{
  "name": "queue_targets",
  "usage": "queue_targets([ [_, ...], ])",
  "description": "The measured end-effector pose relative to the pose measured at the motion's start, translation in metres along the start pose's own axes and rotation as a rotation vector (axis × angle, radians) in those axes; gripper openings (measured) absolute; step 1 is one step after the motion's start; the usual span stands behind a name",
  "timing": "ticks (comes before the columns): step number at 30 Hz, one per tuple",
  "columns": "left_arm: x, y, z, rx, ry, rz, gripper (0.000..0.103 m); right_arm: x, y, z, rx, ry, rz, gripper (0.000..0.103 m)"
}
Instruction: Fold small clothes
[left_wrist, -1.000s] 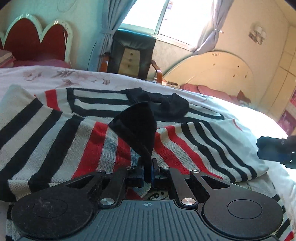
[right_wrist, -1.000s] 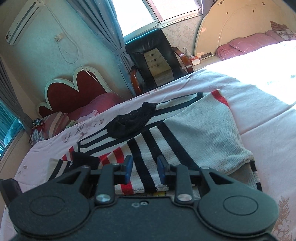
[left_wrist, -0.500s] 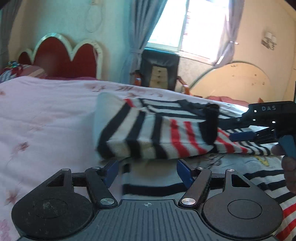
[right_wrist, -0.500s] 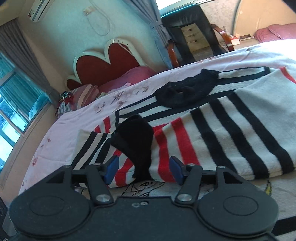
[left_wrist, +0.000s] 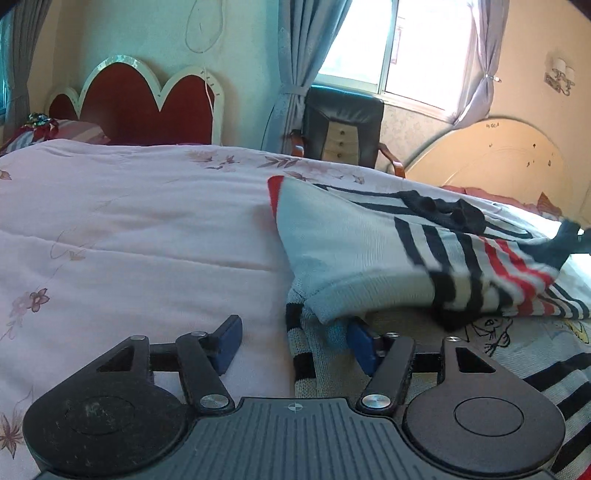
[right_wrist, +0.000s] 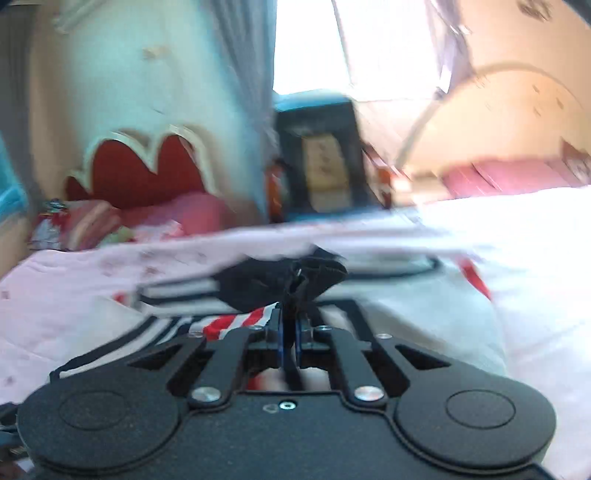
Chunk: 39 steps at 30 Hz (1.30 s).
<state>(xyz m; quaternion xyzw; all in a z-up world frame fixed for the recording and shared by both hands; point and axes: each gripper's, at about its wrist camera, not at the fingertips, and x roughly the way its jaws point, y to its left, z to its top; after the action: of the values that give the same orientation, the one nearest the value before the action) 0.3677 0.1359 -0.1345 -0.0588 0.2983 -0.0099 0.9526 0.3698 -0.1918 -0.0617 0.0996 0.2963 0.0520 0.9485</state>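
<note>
A small knitted sweater (left_wrist: 369, 258) with black, white and red stripes and a black collar lies on the bed, its left sleeve folded across the body. My left gripper (left_wrist: 295, 341) is open and empty at the sweater's lower left edge; its right finger sits under the folded sleeve. In the blurred right wrist view my right gripper (right_wrist: 290, 332) is shut on the sleeve's black cuff (right_wrist: 295, 291) and holds it above the sweater (right_wrist: 406, 306). The cuff also shows at the far right of the left wrist view (left_wrist: 565, 240).
The pink floral bedspread (left_wrist: 129, 240) stretches to the left. A red scalloped headboard (left_wrist: 140, 107) and a black armchair (left_wrist: 343, 125) stand behind the bed, with a second beige headboard (left_wrist: 498, 155) at the right.
My left gripper let go of the black cuff, opened and drew back to the left. My right gripper closed on that cuff and carried the sleeve to the right.
</note>
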Motion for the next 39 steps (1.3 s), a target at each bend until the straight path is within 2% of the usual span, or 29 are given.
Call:
queue_targets([
  [3,-0.005,-0.004,0.003,0.012,-0.044,-0.036,0.051,0.009,-0.034,-0.007,0.126,0.052,0.036,0.006],
  [7,-0.003,-0.013,0.013,0.073,-0.051,-0.045,0.051,0.011,-0.045,-0.016,0.174,0.061,0.06,0.007],
  [9,0.001,-0.015,0.017,0.093,-0.038,-0.053,0.05,0.014,-0.049,-0.018,0.21,0.082,0.068,0.021],
  [10,0.006,-0.015,0.019,0.094,-0.019,-0.058,0.045,0.017,-0.053,-0.02,0.234,0.095,0.065,0.025],
  [11,0.01,-0.013,0.019,0.082,0.003,-0.057,0.034,0.019,-0.058,-0.021,0.257,0.103,0.059,0.031],
  [13,0.016,-0.005,0.019,0.018,0.021,-0.077,0.034,0.022,-0.067,-0.025,0.299,0.112,0.06,0.026],
  [14,0.016,-0.002,0.018,-0.006,0.02,-0.087,0.033,0.024,-0.07,-0.025,0.311,0.119,0.067,0.013],
  [15,0.016,0.0,0.018,-0.022,0.019,-0.095,0.031,0.025,-0.073,-0.026,0.316,0.124,0.082,0.007],
  [19,0.014,0.006,0.018,-0.088,-0.002,-0.11,0.024,0.01,-0.069,-0.02,0.271,0.066,0.102,0.006],
  [23,0.018,0.003,0.016,-0.067,0.019,-0.097,0.023,-0.014,-0.064,-0.019,0.209,0.004,0.088,0.006],
  [26,0.02,0.0,0.015,-0.02,0.032,-0.089,0.023,0.001,-0.071,-0.031,0.214,0.067,0.057,0.006],
  [29,0.018,-0.001,0.018,0.017,0.048,-0.085,0.025,0.014,-0.075,-0.039,0.228,0.096,0.051,0.007],
  [31,0.013,0.001,0.017,0.024,0.051,-0.083,0.039,0.013,-0.072,-0.038,0.213,0.092,0.047,0.007],
  [32,0.008,0.003,0.016,0.019,0.045,-0.079,0.055,0.011,-0.071,-0.038,0.199,0.093,0.044,0.009],
  [33,0.0,0.006,0.016,0.008,0.02,-0.078,0.064,0.009,-0.071,-0.037,0.193,0.097,0.04,0.016],
  [35,-0.02,0.008,0.019,0.0,-0.033,-0.083,0.065,-0.001,-0.071,-0.034,0.175,0.088,0.022,0.022],
  [39,-0.026,-0.016,0.041,0.031,-0.097,-0.157,0.064,-0.017,-0.068,-0.024,0.127,0.047,0.053,0.017],
])
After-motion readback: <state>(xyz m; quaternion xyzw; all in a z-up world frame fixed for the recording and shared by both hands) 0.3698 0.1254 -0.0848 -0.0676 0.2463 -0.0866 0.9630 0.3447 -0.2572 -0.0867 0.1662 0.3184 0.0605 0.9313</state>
